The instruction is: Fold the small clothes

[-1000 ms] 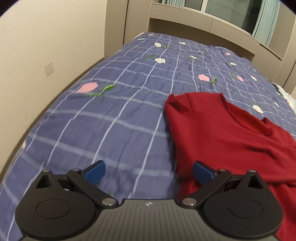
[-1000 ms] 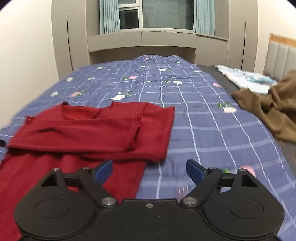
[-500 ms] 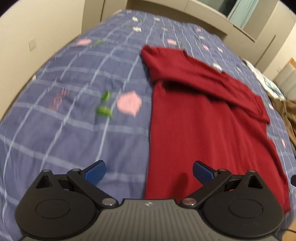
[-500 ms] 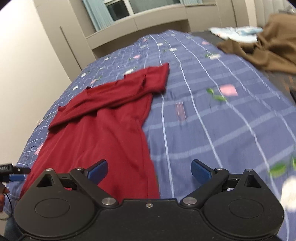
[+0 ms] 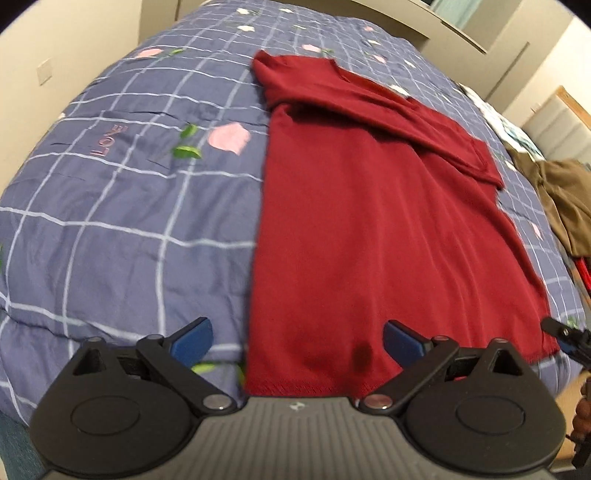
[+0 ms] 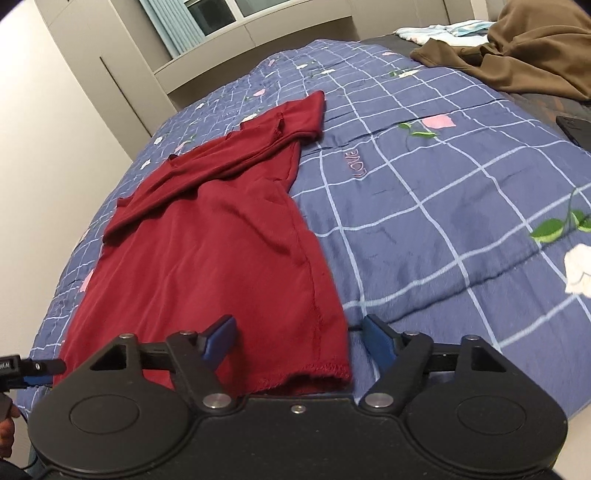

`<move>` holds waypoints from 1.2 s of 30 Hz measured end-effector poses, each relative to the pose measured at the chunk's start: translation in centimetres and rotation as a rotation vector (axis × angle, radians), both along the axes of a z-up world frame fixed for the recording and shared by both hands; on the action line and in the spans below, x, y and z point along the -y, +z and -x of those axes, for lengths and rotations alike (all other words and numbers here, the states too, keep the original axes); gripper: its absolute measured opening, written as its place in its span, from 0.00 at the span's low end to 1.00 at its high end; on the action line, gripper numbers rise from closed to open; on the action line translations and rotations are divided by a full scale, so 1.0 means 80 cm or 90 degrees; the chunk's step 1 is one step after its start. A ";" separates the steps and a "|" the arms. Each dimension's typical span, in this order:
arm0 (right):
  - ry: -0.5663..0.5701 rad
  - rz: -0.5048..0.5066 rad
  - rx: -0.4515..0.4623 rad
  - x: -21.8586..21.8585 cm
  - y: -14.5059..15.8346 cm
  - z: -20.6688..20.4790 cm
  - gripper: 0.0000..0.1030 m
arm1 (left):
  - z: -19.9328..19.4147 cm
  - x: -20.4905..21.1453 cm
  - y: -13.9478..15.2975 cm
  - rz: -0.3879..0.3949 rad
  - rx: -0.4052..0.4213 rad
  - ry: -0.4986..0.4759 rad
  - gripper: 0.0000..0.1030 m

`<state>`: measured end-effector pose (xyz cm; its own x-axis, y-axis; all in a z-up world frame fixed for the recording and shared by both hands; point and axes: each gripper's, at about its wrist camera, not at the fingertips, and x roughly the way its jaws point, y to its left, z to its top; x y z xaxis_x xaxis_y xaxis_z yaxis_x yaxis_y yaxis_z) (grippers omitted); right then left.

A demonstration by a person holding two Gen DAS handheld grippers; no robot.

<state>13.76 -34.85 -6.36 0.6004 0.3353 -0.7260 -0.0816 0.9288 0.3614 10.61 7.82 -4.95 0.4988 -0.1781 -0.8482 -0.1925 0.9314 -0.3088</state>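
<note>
A dark red long-sleeved top (image 5: 369, 221) lies flat on the blue checked bedspread (image 5: 129, 203), both sleeves folded across its chest. It also shows in the right wrist view (image 6: 221, 251). My left gripper (image 5: 297, 341) is open, its fingers straddling the hem's left corner. My right gripper (image 6: 299, 338) is open, its fingers straddling the hem's right corner. Neither holds the cloth. The right gripper's tip shows at the left view's right edge (image 5: 565, 334).
A brown garment (image 6: 524, 51) and light blue cloth (image 6: 443, 31) lie at the bed's far right. A dark phone (image 6: 576, 129) lies at the right edge. Walls and cupboards (image 6: 110, 74) border the bed's far and left sides.
Both grippers have pulled back from the shoulders and sleeves down to the hem at the near edge of the bed. They stayed open.
</note>
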 end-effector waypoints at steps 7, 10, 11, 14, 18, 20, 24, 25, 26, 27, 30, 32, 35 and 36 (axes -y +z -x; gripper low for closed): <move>-0.038 -0.016 -0.001 0.011 0.001 0.009 0.27 | 0.013 -0.003 0.000 0.028 0.002 0.028 0.54; -0.056 -0.034 -0.003 0.018 -0.001 0.013 0.14 | 0.019 -0.010 -0.002 0.046 0.002 0.055 0.40; -0.057 -0.036 0.000 0.018 0.000 0.014 0.12 | 0.021 -0.012 -0.002 0.054 0.003 0.059 0.36; -0.054 -0.033 0.022 0.015 0.004 0.020 0.07 | 0.023 -0.009 0.001 0.063 0.011 0.054 0.16; -0.047 -0.020 0.055 0.011 0.021 0.027 0.05 | 0.024 0.000 0.017 0.046 0.029 0.041 0.06; -0.046 -0.026 0.066 0.011 0.032 0.031 0.05 | 0.028 0.002 0.030 0.043 0.043 0.037 0.05; -0.019 -0.023 0.083 0.012 0.056 0.045 0.04 | 0.043 0.002 0.063 0.011 0.078 0.025 0.04; -0.012 -0.021 0.085 0.012 0.059 0.050 0.04 | 0.047 0.002 0.069 0.003 0.083 0.022 0.04; -0.007 -0.019 0.086 0.012 0.063 0.055 0.04 | 0.052 0.002 0.074 -0.002 0.088 0.021 0.04; -0.002 -0.016 0.084 0.011 0.064 0.059 0.04 | 0.058 0.002 0.079 -0.006 0.089 0.020 0.04; 0.006 0.002 0.073 0.007 0.060 0.066 0.04 | 0.072 -0.001 0.079 -0.009 0.083 0.018 0.04; -0.001 0.012 0.056 0.006 0.047 0.064 0.04 | 0.076 -0.004 0.066 -0.011 0.071 0.023 0.04; 0.006 0.031 0.050 0.004 0.037 0.065 0.05 | 0.072 -0.009 0.042 0.006 0.044 0.037 0.04; 0.011 0.038 0.054 0.002 0.036 0.065 0.05 | 0.072 -0.007 0.038 0.002 0.043 0.036 0.04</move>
